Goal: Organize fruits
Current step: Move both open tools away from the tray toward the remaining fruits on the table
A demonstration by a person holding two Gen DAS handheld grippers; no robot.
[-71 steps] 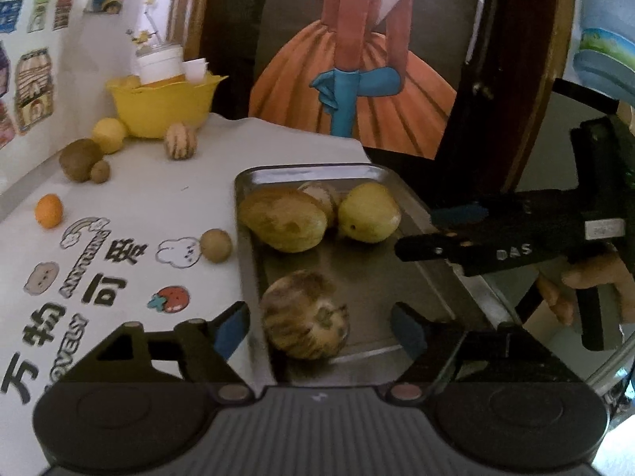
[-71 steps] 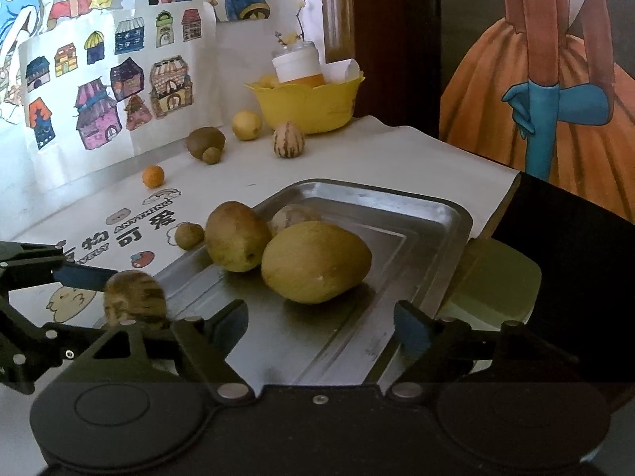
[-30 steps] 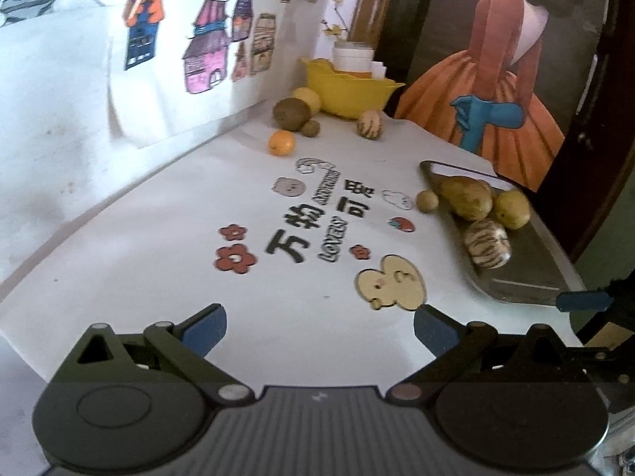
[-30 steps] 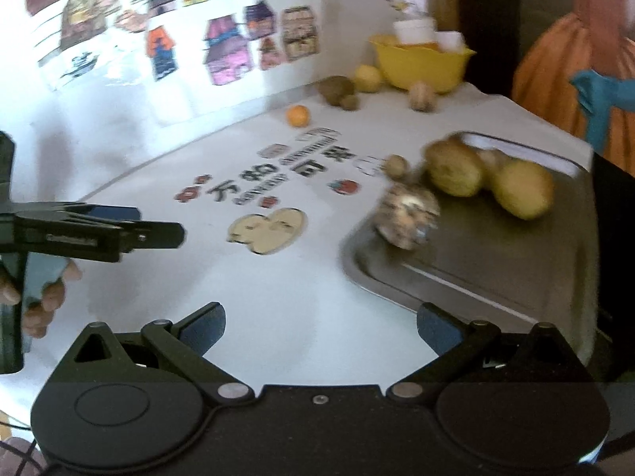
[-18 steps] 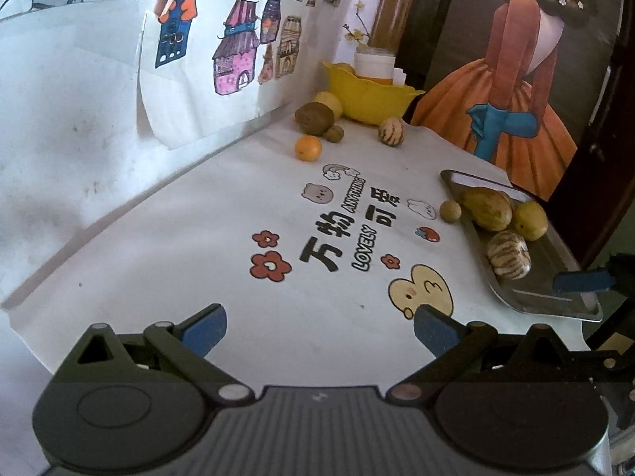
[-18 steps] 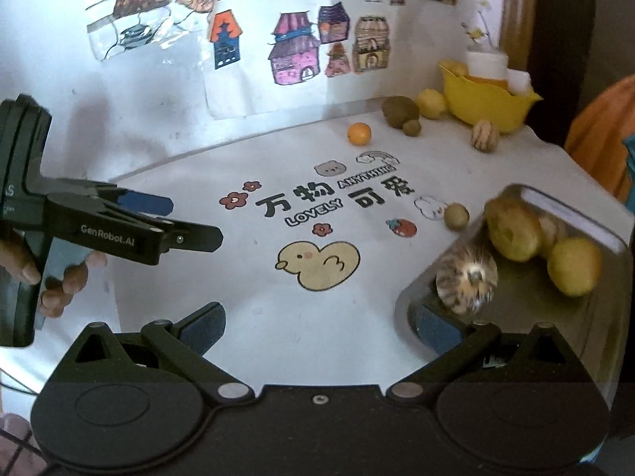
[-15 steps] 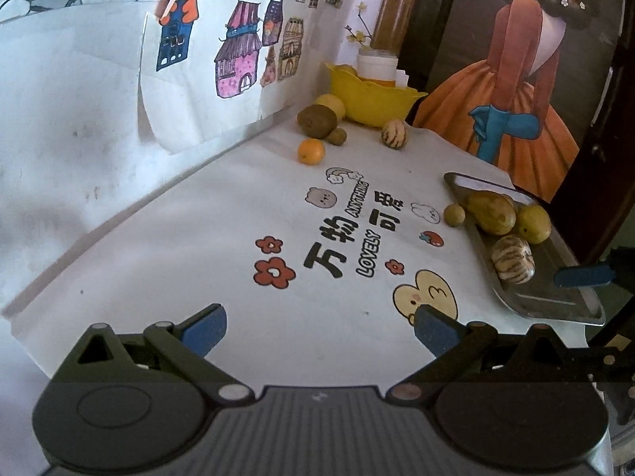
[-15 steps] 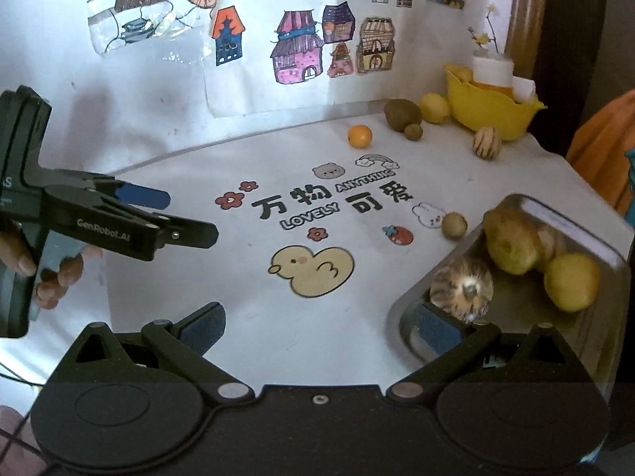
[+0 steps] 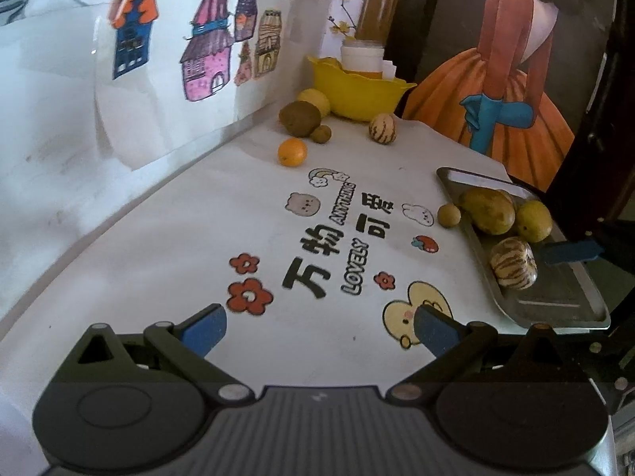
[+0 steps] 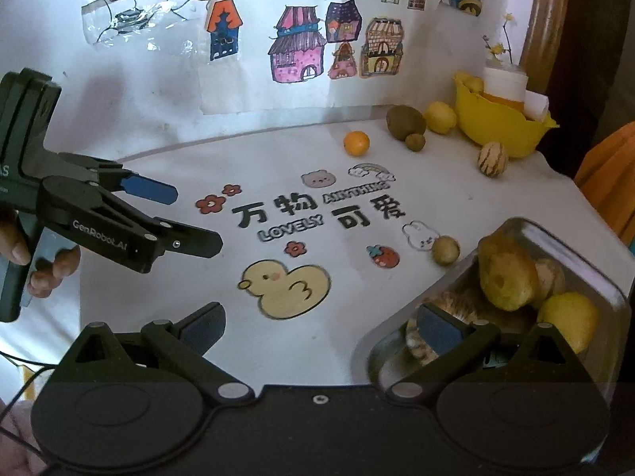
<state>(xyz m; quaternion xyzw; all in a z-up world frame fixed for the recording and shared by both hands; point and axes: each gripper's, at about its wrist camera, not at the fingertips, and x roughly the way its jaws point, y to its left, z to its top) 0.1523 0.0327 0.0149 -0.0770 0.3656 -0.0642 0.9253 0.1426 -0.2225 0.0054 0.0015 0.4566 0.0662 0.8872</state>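
Observation:
A metal tray at the table's right edge holds a striped melon, a brownish mango and a yellow-green fruit. A small round fruit lies just left of the tray. At the back lie an orange, a kiwi, a lemon and a second striped melon. My left gripper hangs open and empty over the printed cloth. My right gripper is open and empty too, its right finger in front of the tray.
A yellow bowl with a white jar stands at the back by the wall. A hand holds the left gripper at the table's left side. Paper drawings cover the wall behind.
Both grippers have drawn back from the tray toward the near left of the table. The striped melon that lay between my left fingers stays in the tray.

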